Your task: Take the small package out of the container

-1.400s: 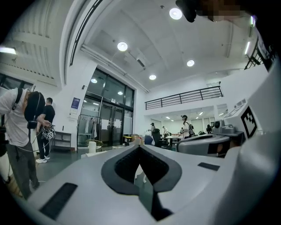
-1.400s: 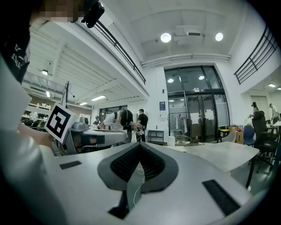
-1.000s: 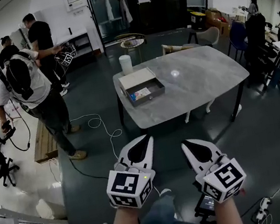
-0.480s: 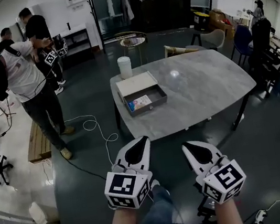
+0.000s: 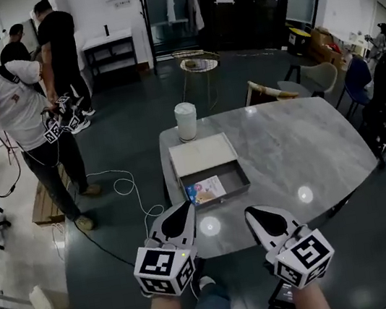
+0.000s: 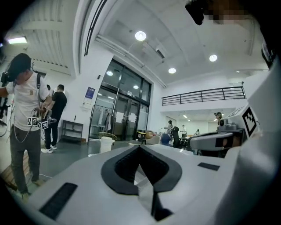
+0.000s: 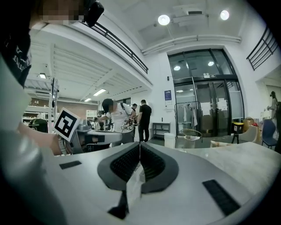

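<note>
The left tool [image 5: 188, 204] is clenched, its two jaws pressed together with nothing between them, as the left gripper view [image 6: 139, 146] shows. The right tool [image 5: 249, 211] is clenched and empty as well [image 7: 139, 143]. Both are held out side by side in front of the person, above the floor and just short of the near edge of the counter [image 5: 302, 150]; neither touches anything.

The task looks barely begun. The small package [image 5: 206, 190] lies flat in the open near part of the container [image 5: 245, 176], by its left wall, and a pale cover [image 5: 200, 154] sits over the far part. The container rests on the counter's left side, near the tools but apart from them. What is left, by my reading, is nearly everything: reach over the counter, open one tool, grip the package and lift it clear of the walls.

Counted: two tools, one counter, one container, one small package in it, and one white cylinder [image 5: 186, 120] standing upright just beyond the container. Three people [image 5: 25, 112] stand on the floor well off to the left.
</note>
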### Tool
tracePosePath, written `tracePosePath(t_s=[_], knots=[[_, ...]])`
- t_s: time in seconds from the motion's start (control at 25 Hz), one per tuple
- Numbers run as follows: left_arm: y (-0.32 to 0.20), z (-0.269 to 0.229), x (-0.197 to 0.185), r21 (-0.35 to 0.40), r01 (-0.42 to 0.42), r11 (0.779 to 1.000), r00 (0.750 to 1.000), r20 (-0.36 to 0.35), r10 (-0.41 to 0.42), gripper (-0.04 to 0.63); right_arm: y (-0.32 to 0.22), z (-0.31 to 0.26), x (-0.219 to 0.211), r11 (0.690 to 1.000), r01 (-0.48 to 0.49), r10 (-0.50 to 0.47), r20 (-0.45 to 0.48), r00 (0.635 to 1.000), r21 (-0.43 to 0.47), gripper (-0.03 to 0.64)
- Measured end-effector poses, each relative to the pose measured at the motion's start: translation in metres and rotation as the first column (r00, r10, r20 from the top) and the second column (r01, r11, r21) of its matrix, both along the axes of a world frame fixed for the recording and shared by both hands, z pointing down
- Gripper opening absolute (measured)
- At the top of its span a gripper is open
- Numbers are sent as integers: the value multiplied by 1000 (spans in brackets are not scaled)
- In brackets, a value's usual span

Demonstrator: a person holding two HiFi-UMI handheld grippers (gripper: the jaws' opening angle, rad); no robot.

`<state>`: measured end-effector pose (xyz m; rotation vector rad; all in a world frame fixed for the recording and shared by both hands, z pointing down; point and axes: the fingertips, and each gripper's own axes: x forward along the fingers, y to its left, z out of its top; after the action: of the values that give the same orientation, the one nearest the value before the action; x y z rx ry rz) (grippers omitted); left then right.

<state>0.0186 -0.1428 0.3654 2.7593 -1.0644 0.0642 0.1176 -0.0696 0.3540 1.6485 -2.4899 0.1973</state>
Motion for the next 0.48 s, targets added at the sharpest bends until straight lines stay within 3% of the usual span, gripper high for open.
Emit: tracePosePath(t_s=[0.24,0.48], knots=[[-68,10,7,-24,41,999,999,36,-40,12,-82,6,20,1000,-6,7,12,1000,-17,26],[-107,13,-5,-43,130,991,991,42,-129,12,-120,13,28,999,27,-27,-17,999,-28,28]])
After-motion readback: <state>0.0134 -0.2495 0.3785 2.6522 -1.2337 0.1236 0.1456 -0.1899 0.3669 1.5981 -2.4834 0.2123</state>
